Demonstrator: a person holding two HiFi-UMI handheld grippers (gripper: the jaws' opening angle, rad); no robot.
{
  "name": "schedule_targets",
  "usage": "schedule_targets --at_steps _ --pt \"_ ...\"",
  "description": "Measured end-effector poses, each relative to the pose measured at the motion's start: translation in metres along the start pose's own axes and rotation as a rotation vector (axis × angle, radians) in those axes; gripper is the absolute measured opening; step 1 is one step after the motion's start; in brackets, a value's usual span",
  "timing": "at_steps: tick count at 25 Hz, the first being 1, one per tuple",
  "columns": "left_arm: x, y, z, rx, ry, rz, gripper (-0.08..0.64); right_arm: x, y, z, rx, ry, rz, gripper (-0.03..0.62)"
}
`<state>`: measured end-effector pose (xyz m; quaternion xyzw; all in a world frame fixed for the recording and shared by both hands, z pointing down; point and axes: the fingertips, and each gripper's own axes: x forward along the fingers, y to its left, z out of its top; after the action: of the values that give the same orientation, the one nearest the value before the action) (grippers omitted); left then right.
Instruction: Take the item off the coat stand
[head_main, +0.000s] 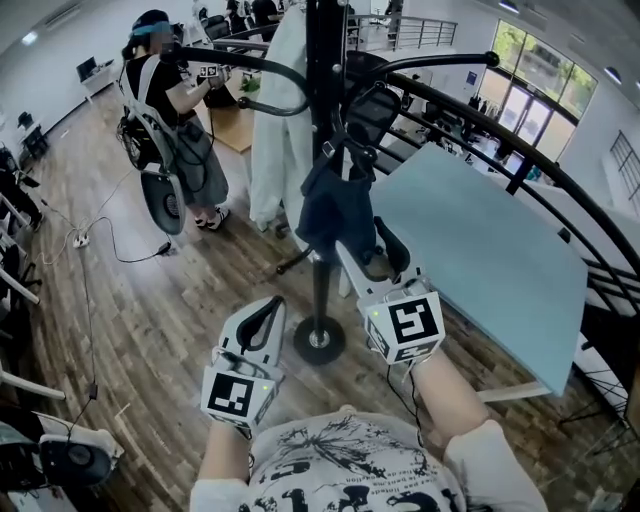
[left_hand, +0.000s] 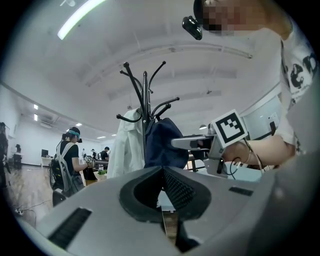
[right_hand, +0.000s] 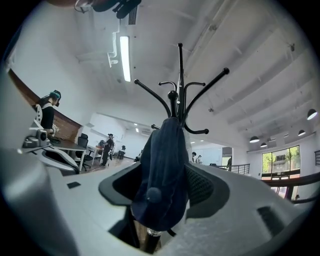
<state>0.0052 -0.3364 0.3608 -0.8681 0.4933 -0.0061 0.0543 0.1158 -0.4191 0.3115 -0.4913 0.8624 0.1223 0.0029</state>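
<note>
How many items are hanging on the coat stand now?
2. A white coat hangs at the left in the head view; a dark blue cap hangs nearer, between the open jaws of the right gripper. Others may be hidden.

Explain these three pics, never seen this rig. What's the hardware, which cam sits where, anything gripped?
No robot here: a person holds a two-jaw gripper in each hand. The head view looks down from the person's head, showing the left gripper and right gripper before a black coat stand. The other two views come from a camera riding on each gripper, looking along its jaws. The left gripper's jaws are together, with nothing in them. The right gripper's jaws stand apart around a dark blue cap that hangs on the stand; they are not pressing on it. A white coat hangs there too, and a pale blue table stands beside it.
</note>
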Motion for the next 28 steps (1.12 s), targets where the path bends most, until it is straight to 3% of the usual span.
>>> schedule_targets --at_steps 7,15,20,28 --pt "-0.010 0.002 -0.005 -0.003 0.016 0.025 0.005 0.029 -0.002 -0.020 0.014 0.043 0.024 0.253" --pt "-0.014 0.007 -0.010 -0.013 0.031 0.047 0.005 0.032 -0.009 -0.017 0.032 0.029 0.002 0.120" --pt "-0.016 0.010 -0.007 -0.021 0.028 0.036 0.005 0.025 -0.015 -0.013 0.026 0.030 -0.060 0.054" --pt "-0.020 0.010 -0.003 -0.030 0.022 0.004 0.005 0.002 -0.012 0.020 -0.022 -0.020 -0.091 0.026"
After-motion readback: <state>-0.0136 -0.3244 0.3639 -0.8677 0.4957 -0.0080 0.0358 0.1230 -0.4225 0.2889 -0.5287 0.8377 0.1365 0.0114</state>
